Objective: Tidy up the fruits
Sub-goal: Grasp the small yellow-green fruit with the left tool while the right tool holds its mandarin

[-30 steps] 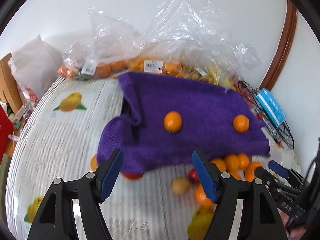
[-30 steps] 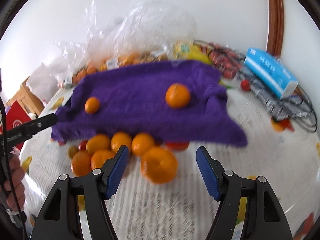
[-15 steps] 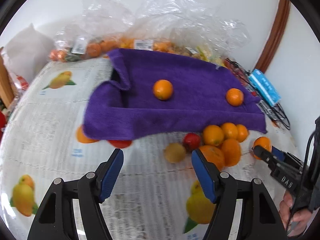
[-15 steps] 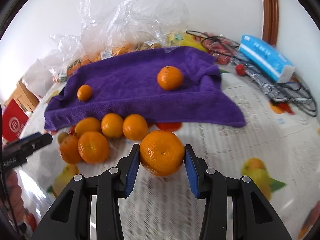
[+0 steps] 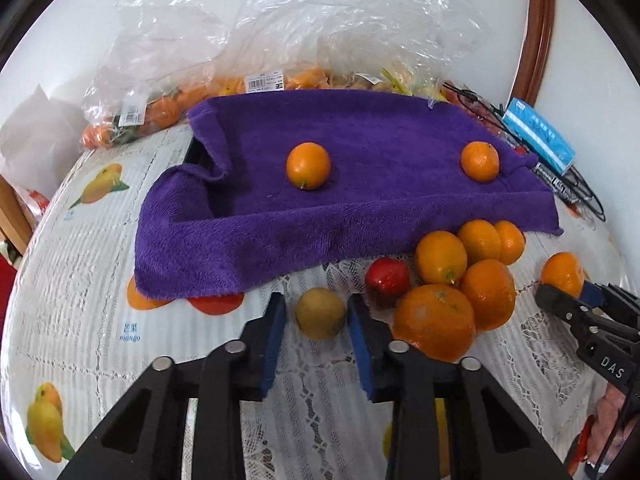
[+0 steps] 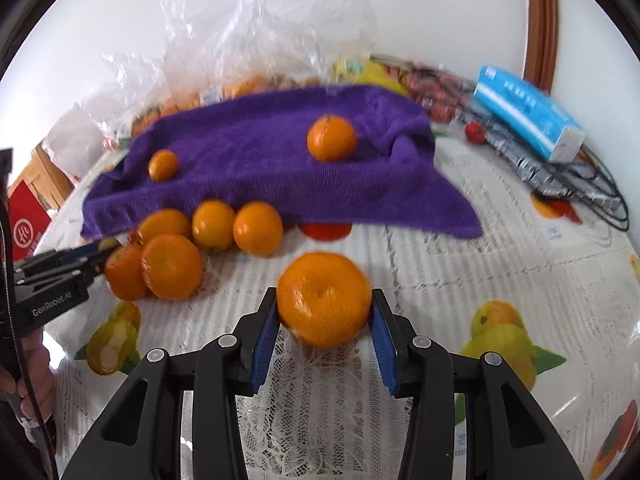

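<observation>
- Your left hand-held gripper (image 5: 317, 316) is closing on a small yellow-brown fruit (image 5: 320, 313) lying on the worktop (image 5: 80, 312), pads touching its sides.
- Your right hand-held gripper (image 6: 324, 312) pinches a large orange (image 6: 324, 298).
- Two oranges (image 5: 308, 165) sit on the purple towel (image 5: 360, 208); a cluster of oranges (image 5: 464, 280) lies just before it.

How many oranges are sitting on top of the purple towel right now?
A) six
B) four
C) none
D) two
D: two oranges, one toward the left and one toward the right, rest on the purple towel; the other loose fruit lies on the tablecloth in front of it.
</observation>
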`<state>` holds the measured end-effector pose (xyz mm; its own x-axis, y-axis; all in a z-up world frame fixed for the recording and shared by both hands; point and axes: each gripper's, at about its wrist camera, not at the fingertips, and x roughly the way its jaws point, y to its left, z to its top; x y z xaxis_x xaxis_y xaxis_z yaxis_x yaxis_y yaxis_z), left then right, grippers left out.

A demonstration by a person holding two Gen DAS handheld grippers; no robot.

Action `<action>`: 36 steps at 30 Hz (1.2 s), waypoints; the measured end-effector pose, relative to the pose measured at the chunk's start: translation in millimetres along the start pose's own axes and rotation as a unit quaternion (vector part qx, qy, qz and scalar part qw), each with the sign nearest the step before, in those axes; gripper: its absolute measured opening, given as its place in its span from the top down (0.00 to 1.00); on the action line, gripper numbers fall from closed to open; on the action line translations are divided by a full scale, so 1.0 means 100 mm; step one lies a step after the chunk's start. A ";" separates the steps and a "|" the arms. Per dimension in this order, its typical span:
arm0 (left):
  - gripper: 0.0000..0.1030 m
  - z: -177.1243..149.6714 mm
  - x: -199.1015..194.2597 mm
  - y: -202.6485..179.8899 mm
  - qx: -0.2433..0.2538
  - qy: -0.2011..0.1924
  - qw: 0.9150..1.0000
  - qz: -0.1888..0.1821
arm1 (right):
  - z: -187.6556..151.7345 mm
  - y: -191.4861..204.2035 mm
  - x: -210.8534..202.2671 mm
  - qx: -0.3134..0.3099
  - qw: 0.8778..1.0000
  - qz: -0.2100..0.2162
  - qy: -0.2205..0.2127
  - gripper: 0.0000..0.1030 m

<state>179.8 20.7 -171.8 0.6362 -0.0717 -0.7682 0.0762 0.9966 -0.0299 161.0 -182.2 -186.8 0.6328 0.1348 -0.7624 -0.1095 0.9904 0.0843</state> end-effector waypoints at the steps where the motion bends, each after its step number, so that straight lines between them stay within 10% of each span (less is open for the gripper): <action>1: 0.73 0.00 0.00 -0.01 0.002 0.000 1.000 0.002 | 0.00 0.02 -0.01 -0.004 1.000 -0.004 -0.003 0.58; 36: 0.78 0.00 -0.10 0.08 -0.023 -0.021 0.998 -0.050 | 0.00 -0.03 -0.04 0.007 1.000 0.006 -0.011 0.60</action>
<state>173.8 29.3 -163.9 0.6596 -0.1708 -0.7320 0.1051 0.9852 -0.1353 158.4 -186.1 -184.2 0.6483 0.1481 -0.7468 -0.1067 0.9889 0.1035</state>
